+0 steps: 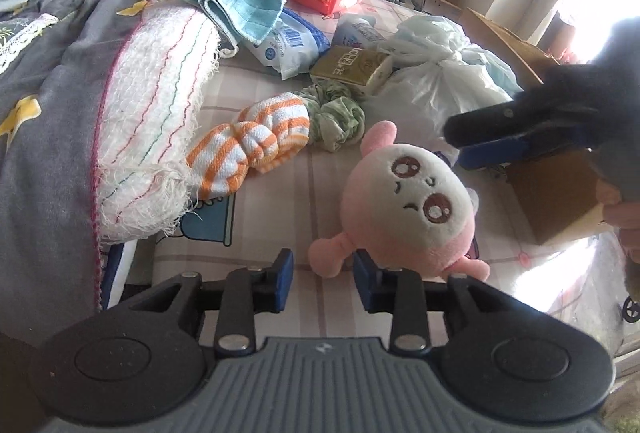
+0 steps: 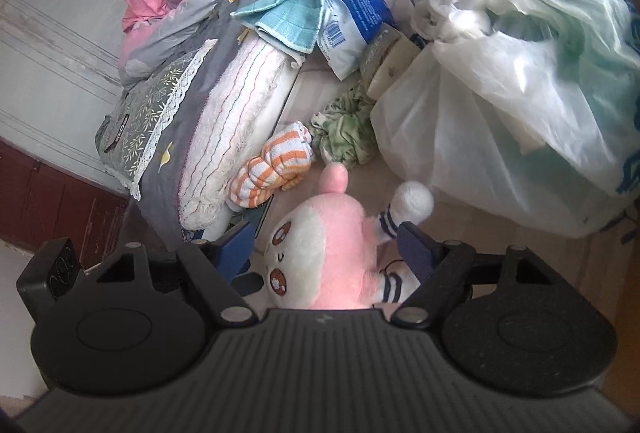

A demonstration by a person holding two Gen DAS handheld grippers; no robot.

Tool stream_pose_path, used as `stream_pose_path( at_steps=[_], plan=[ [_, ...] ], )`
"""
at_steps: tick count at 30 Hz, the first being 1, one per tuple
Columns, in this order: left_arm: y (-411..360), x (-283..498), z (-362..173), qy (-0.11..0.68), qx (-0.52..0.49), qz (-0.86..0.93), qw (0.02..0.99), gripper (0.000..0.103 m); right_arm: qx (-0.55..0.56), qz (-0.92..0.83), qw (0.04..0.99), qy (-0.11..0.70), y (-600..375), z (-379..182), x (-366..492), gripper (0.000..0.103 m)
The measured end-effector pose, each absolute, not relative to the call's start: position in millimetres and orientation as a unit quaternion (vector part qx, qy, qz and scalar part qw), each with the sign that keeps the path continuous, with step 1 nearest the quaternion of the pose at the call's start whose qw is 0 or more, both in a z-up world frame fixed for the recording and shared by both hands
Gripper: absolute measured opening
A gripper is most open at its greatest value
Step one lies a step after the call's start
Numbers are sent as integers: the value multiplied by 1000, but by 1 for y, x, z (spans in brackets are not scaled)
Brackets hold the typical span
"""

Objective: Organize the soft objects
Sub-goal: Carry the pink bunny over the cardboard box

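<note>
A pink and white plush toy (image 1: pixel 404 209) with a stitched face lies on the checked bed sheet (image 1: pixel 280 217). My left gripper (image 1: pixel 323 279) is open just in front of it, its right finger near the toy's lower limb. My right gripper (image 2: pixel 326 247) is open with the plush toy (image 2: pixel 320 253) between its fingers; contact is unclear. The right gripper also shows in the left wrist view (image 1: pixel 492 137) above the toy. An orange-striped sock bundle (image 1: pixel 248 149) and a green scrunchie (image 1: pixel 338 113) lie behind the toy.
A teal towel (image 1: pixel 244 1) lies on a white fringed blanket (image 1: pixel 156 105) at the left. Tissue packs (image 1: pixel 288 41), a gold box (image 1: pixel 352 67), a white plastic bag (image 2: pixel 512 81) and a cardboard box (image 1: pixel 556 193) crowd the back and right.
</note>
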State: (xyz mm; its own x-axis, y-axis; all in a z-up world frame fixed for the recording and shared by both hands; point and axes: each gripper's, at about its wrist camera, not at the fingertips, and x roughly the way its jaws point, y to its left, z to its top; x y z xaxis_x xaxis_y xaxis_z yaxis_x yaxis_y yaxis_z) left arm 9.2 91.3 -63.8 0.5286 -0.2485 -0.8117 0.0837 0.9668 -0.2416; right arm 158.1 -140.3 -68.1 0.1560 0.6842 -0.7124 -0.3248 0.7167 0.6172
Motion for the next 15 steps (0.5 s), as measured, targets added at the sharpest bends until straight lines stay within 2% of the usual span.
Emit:
stream_pose_path(
  at_steps=[2,8,13,15],
  plan=[
    [89,8,-66,482,-84,-102,866,44,159,334,738,565,-135,-73,164,79],
    [78,14,-80,499,-74,-109,857,43,174,324,714,596,-128,-95,168,81],
    [73,20,-84,494,-69,-114,859,35,196,327,690,615,-123,-113,166,81],
    [73,21,-86,496,-70,-112,858,24,215,328,682,618,-125,-118,167,79]
  ],
)
